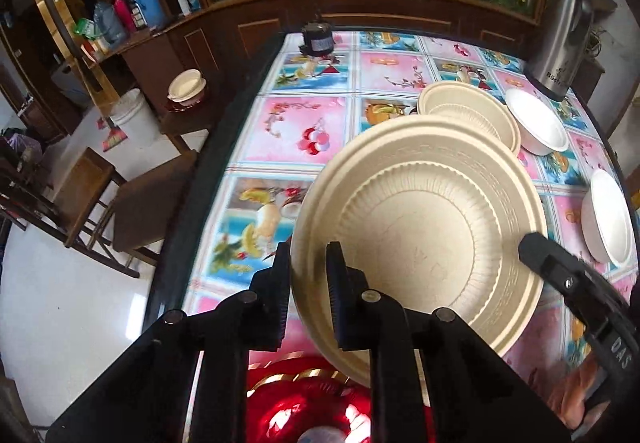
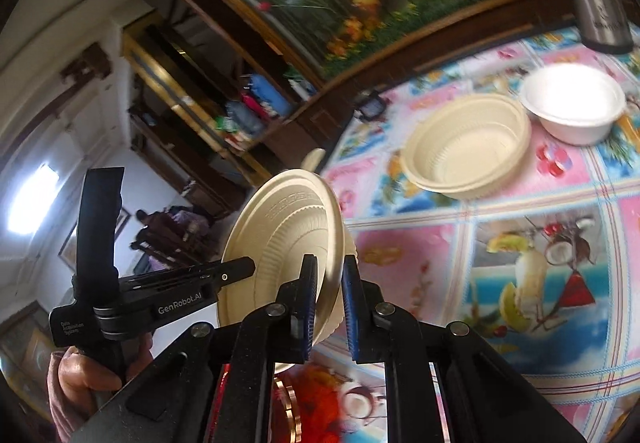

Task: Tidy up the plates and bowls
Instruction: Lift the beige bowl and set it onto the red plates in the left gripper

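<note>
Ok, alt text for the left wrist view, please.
The left gripper is shut on the near rim of a beige plate above a colourful tablecloth. Behind it sit a beige bowl and two white bowls.

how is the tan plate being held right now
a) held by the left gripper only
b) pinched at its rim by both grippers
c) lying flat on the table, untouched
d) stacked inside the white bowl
b: the left gripper is shut on the near rim of the tan plate, and the right gripper clamps its opposite rim, with the plate lifted and tilted above the table.
</note>
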